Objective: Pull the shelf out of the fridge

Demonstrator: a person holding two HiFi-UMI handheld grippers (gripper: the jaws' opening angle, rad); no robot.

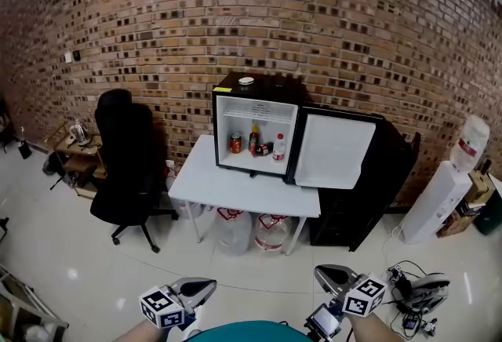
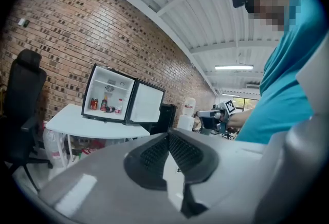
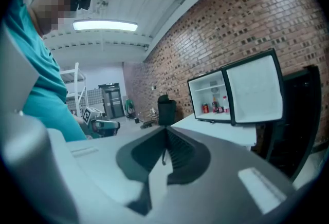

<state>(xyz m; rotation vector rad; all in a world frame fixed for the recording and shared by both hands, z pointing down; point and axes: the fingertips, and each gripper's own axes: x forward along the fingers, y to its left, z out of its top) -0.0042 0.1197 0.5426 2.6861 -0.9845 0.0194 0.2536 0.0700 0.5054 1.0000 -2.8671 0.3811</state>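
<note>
A black mini fridge (image 1: pixel 255 129) stands on a white table (image 1: pixel 235 191) against the brick wall, its door (image 1: pixel 333 150) swung open to the right. A thin white shelf (image 1: pixel 257 118) crosses the upper part of its white inside. Below it stand a red can (image 1: pixel 235 143), a dark bottle (image 1: pixel 254 136) and a clear bottle (image 1: pixel 279 146). The fridge (image 2: pixel 109 94) also shows far off in the left gripper view, and small in the right gripper view (image 3: pixel 211 95). My left gripper (image 1: pixel 200 286) and right gripper (image 1: pixel 325 277) are low, far from the table, both shut and empty.
A black office chair (image 1: pixel 125 152) stands left of the table. Water jugs (image 1: pixel 235 229) sit under it. A dark cabinet (image 1: pixel 369 191) and a white water dispenser (image 1: pixel 451 191) are on the right. Cables and gear (image 1: pixel 416 293) lie on the floor near my right gripper.
</note>
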